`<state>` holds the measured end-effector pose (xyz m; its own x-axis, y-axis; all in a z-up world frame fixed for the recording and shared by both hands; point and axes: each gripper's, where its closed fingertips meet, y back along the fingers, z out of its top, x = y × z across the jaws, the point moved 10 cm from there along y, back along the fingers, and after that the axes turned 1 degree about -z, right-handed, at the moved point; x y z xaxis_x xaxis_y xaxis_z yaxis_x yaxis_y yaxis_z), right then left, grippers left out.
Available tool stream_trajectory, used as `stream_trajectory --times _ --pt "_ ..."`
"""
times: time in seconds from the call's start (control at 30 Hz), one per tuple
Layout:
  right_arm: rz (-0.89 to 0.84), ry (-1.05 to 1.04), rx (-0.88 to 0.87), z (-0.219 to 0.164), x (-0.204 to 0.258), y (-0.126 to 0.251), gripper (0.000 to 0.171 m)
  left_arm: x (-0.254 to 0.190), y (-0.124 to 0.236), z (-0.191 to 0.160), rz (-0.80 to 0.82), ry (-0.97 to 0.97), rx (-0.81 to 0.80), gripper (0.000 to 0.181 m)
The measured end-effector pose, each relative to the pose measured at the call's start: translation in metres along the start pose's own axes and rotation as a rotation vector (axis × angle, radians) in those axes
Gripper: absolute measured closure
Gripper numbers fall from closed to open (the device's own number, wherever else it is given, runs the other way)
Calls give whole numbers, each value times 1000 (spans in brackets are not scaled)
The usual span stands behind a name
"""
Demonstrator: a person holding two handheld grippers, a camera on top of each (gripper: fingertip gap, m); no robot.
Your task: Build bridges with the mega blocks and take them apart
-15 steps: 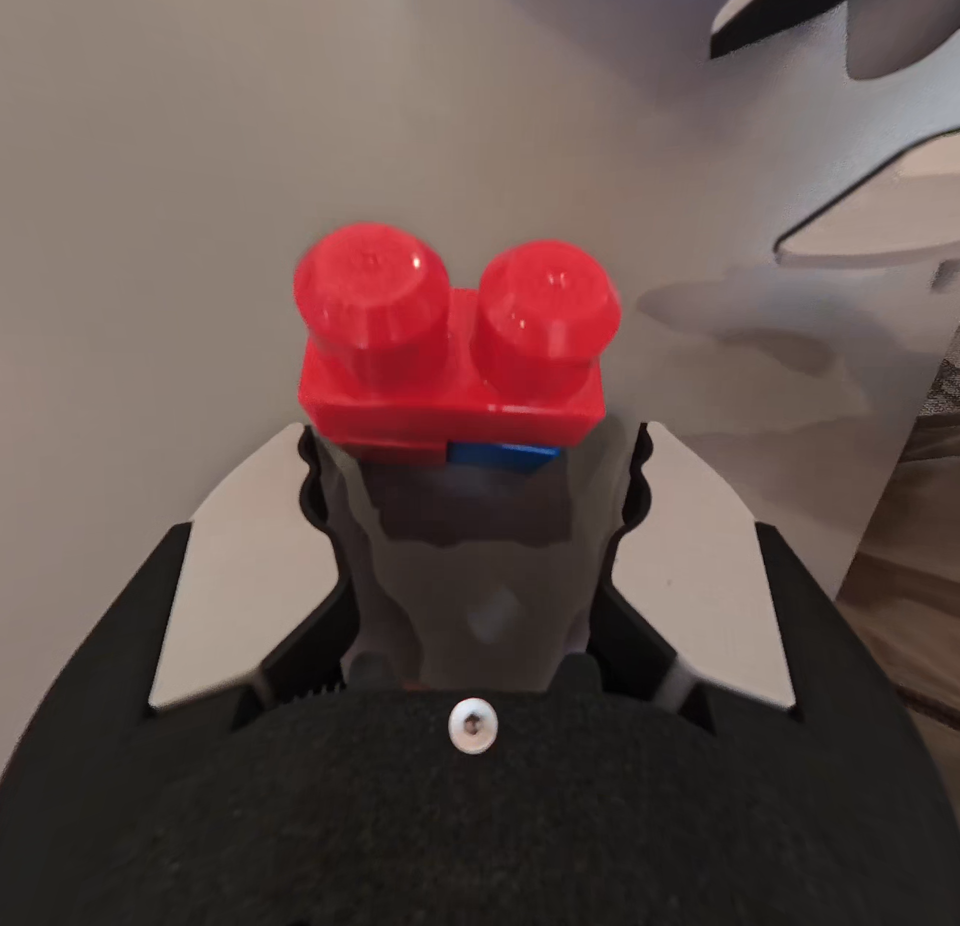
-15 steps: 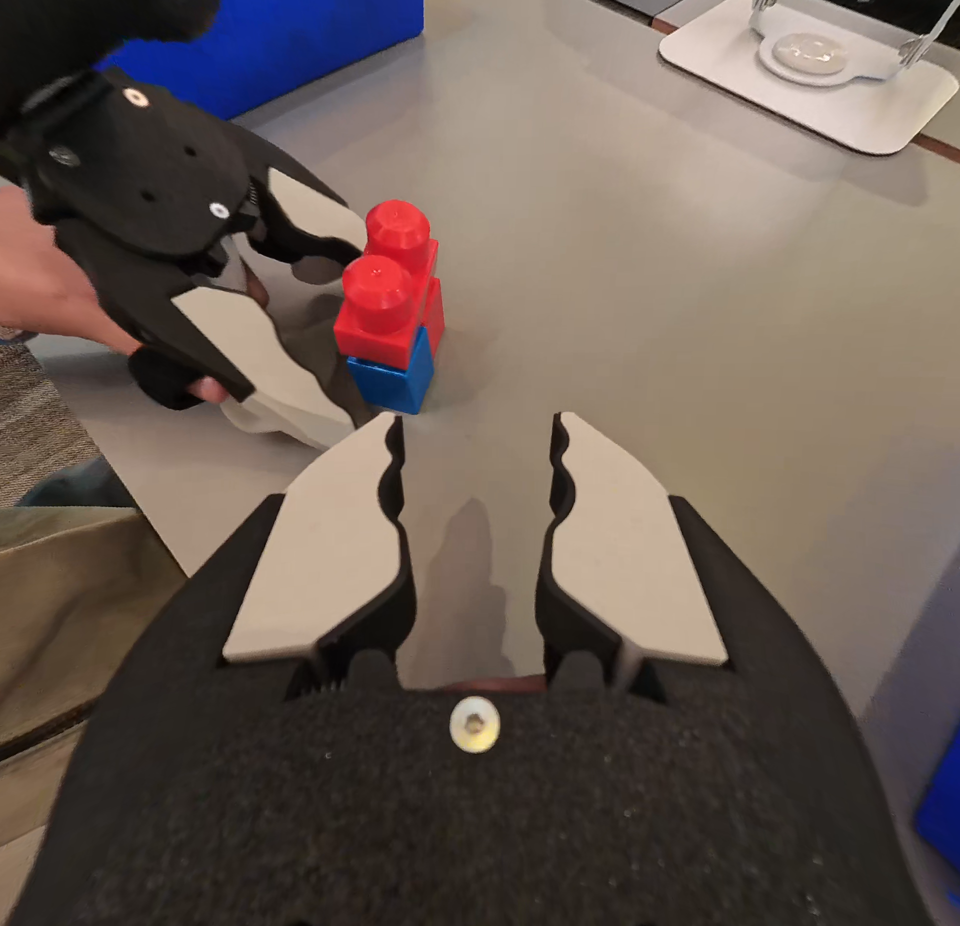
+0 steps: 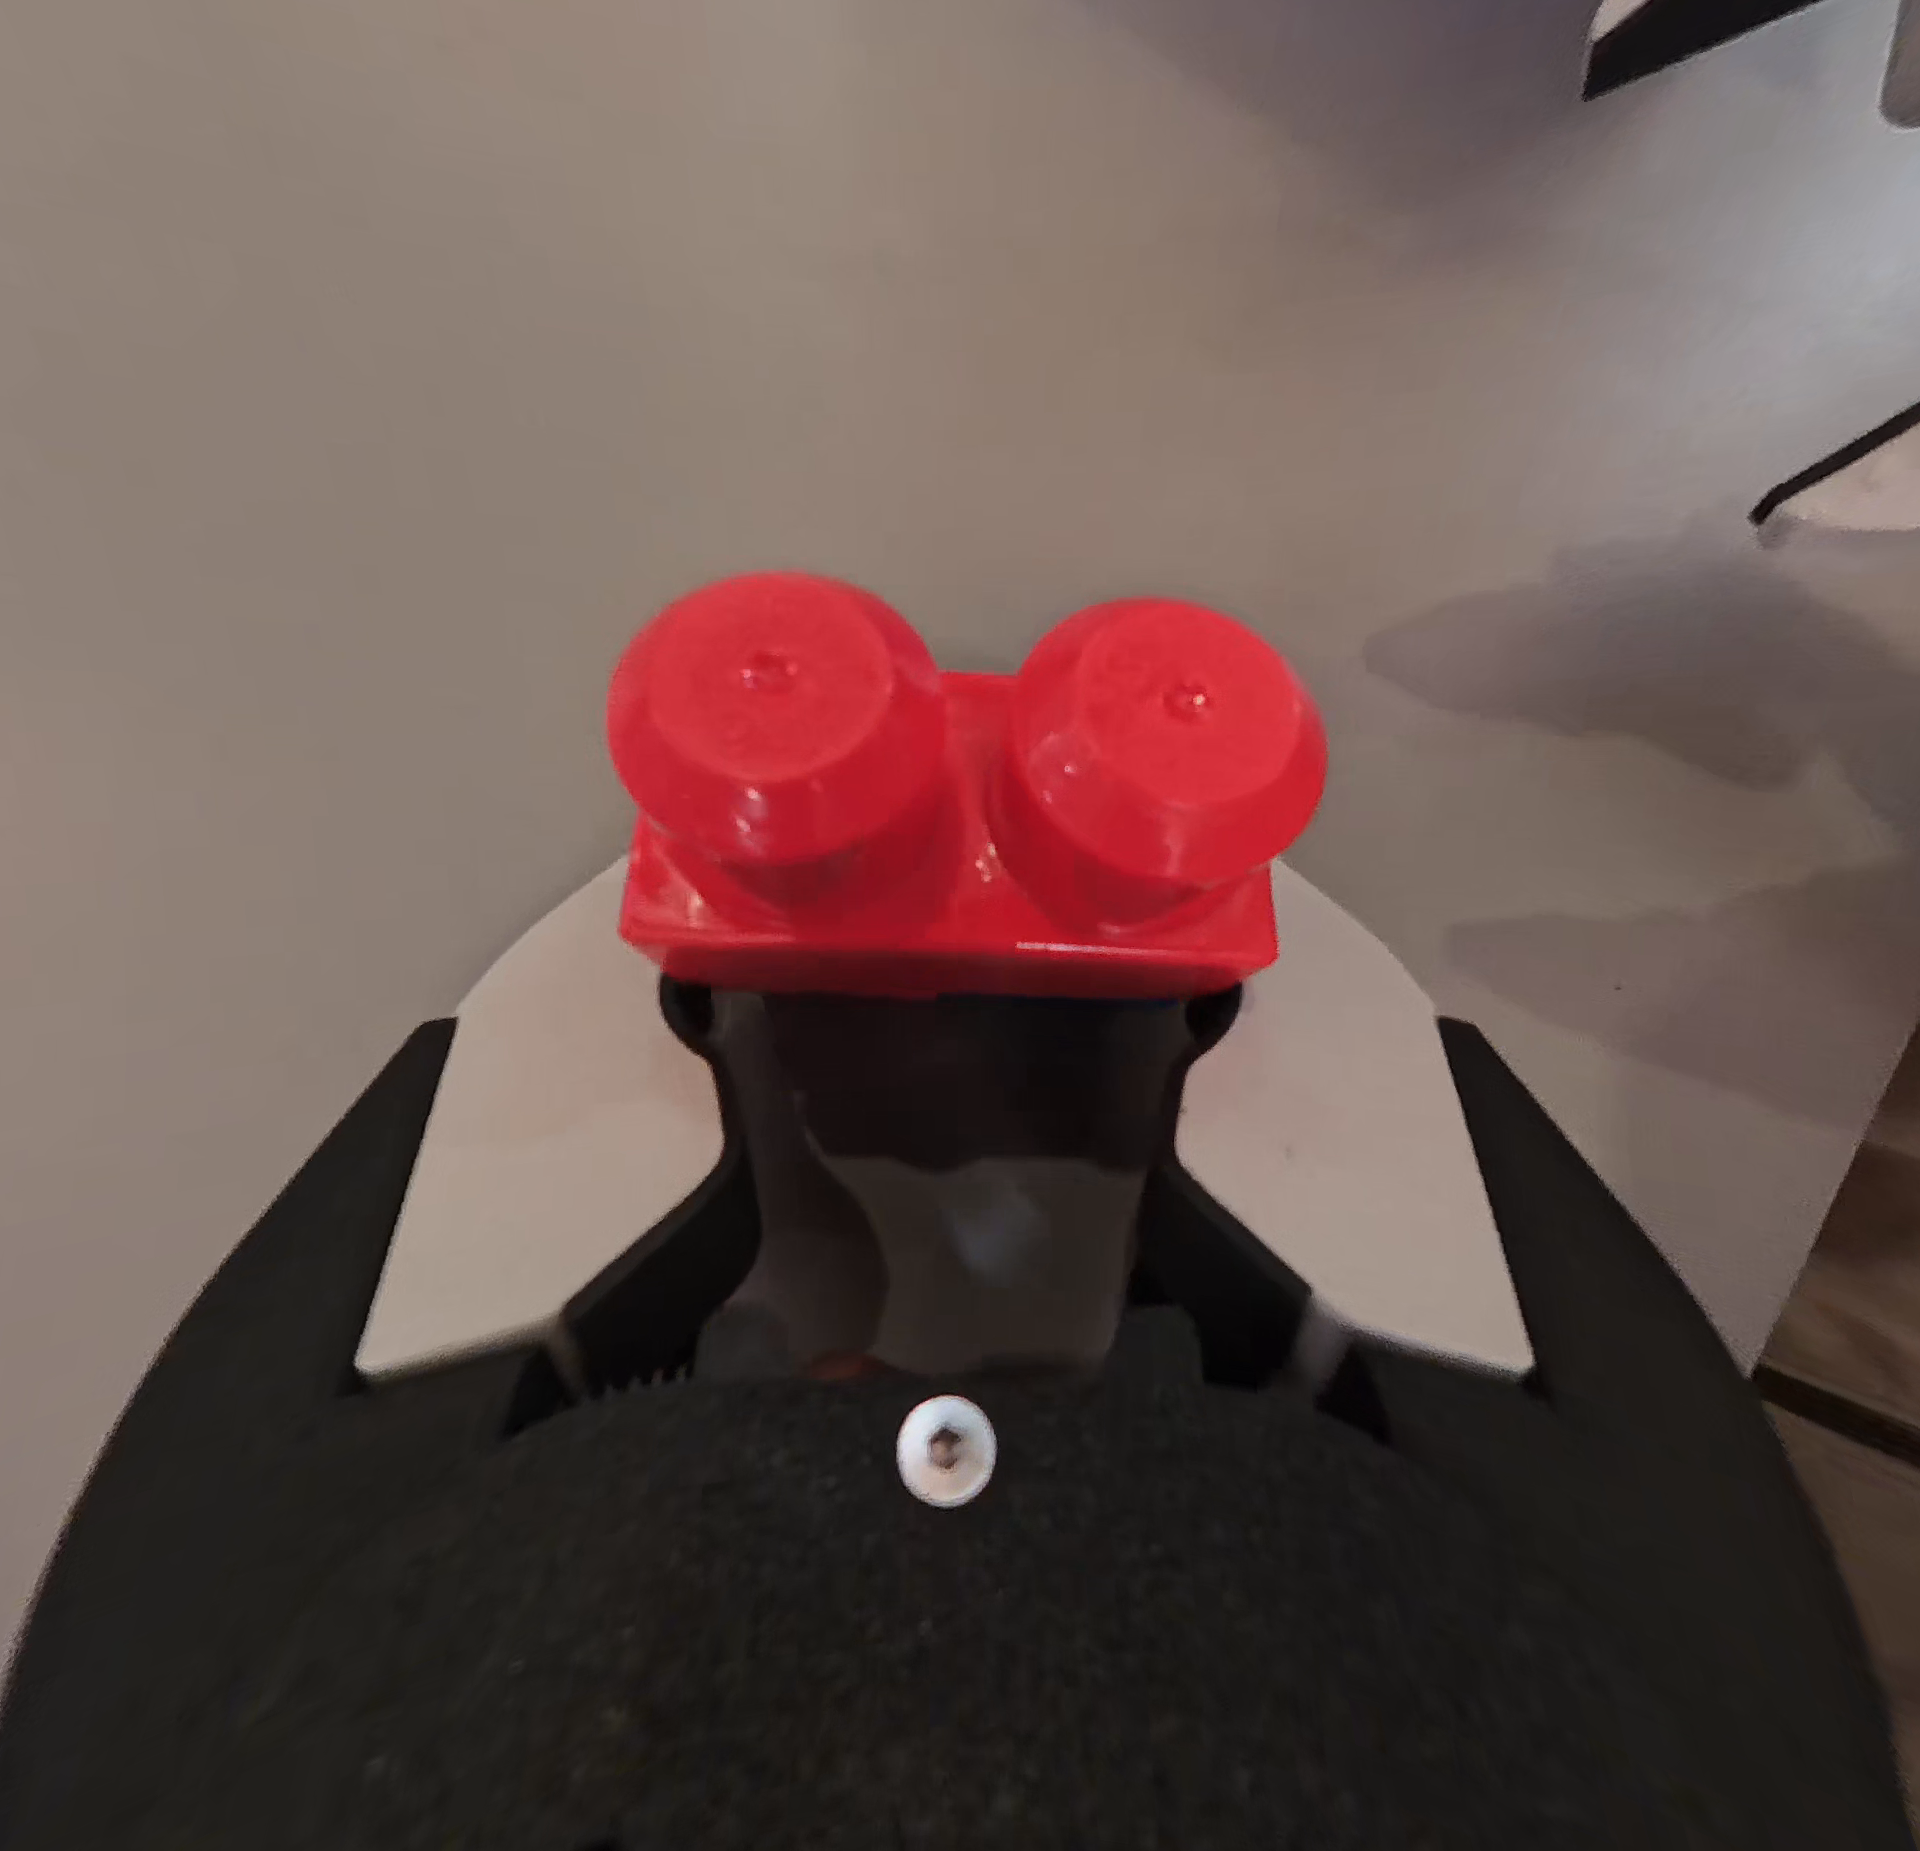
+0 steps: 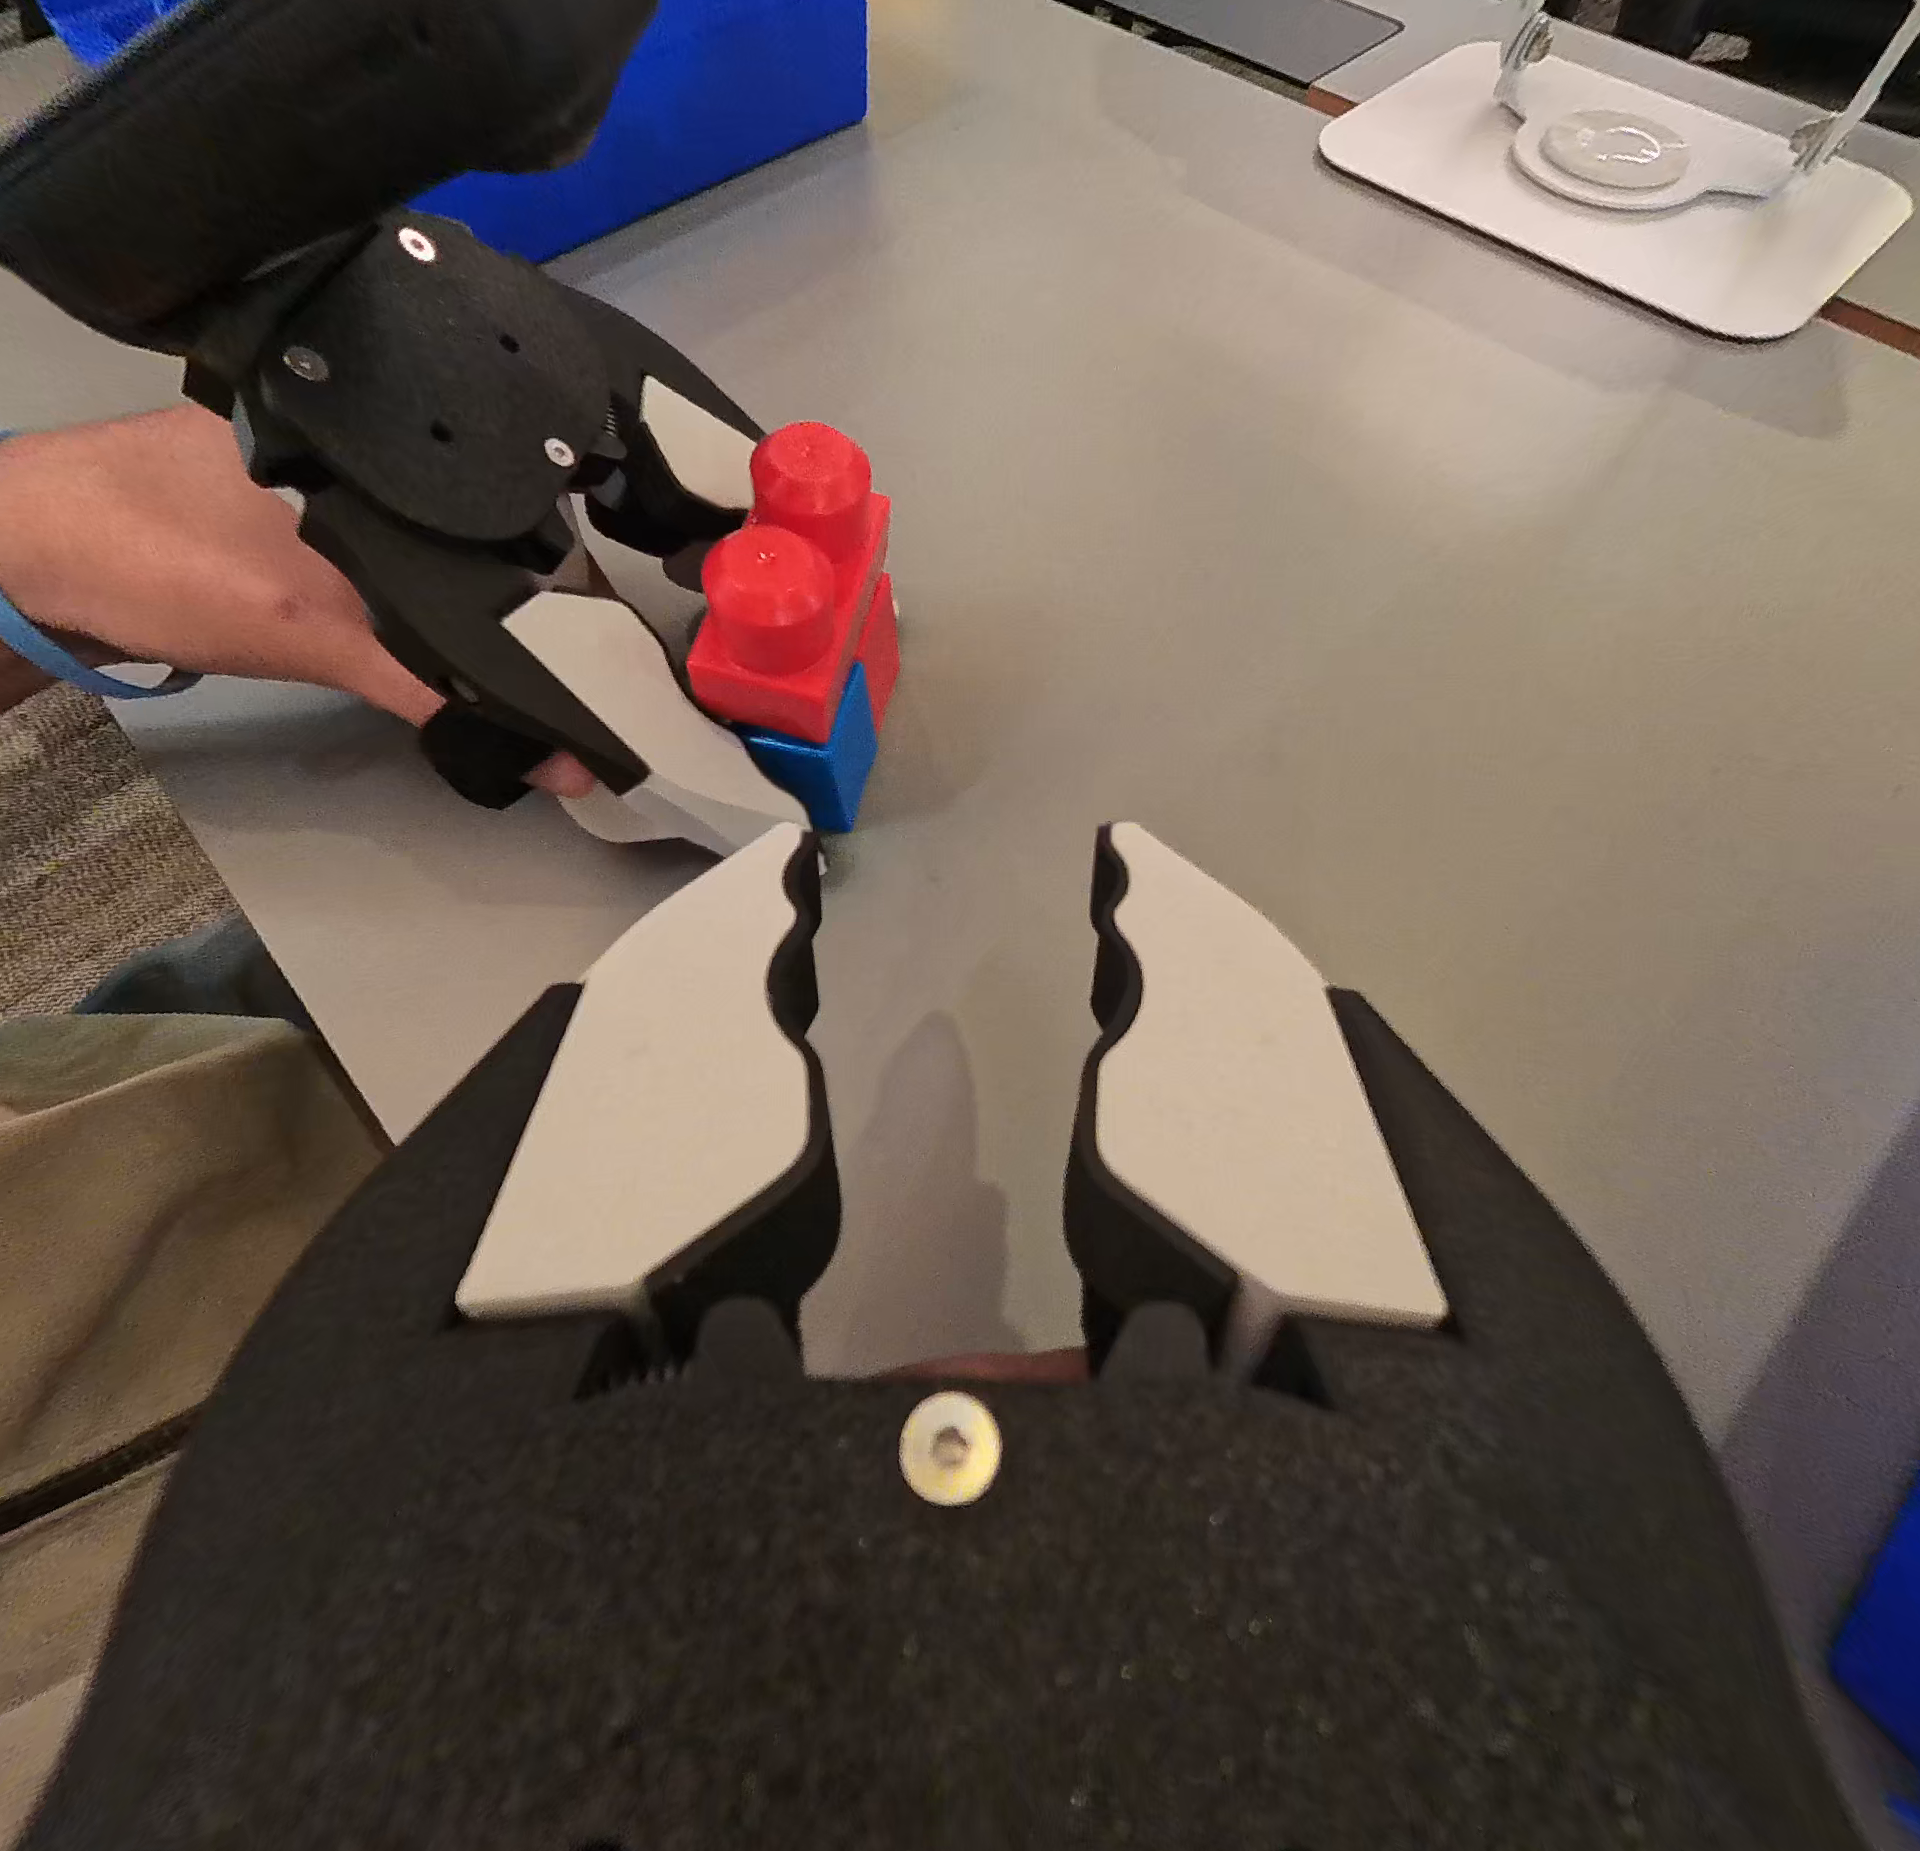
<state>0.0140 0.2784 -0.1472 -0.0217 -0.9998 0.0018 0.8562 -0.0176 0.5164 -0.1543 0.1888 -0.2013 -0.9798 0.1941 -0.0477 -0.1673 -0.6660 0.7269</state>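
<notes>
The left gripper (image 4: 774, 658) is reaching in low with its fingers spread around the red block (image 4: 795, 606) sitting on the table (image 4: 1299, 606), while the right gripper (image 4: 951, 851) is hovering nearby, fingers apart and holding nothing.

Grey table (image 4: 1351, 606) is filling most of the right wrist view; soft light is glancing off its top; a white stand base (image 4: 1600, 191) is sitting at its far right; a blue box (image 4: 727, 66) is standing at its far left; grey carpet (image 4: 94, 845) is showing beyond its left edge.
</notes>
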Motion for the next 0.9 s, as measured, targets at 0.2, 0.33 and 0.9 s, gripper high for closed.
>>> stream_trajectory --times 0.2,0.33,0.9 --pt "6 8 -1 2 1 0 124 -1 0 0 3 -2 -1 92" --pt "10 5 0 2 1 1 125 -2 0 0 -1 -13 -3 92" --pt "118 -46 39 -5 2 -13 124 -7 1 -2 -60 -60 3 92"
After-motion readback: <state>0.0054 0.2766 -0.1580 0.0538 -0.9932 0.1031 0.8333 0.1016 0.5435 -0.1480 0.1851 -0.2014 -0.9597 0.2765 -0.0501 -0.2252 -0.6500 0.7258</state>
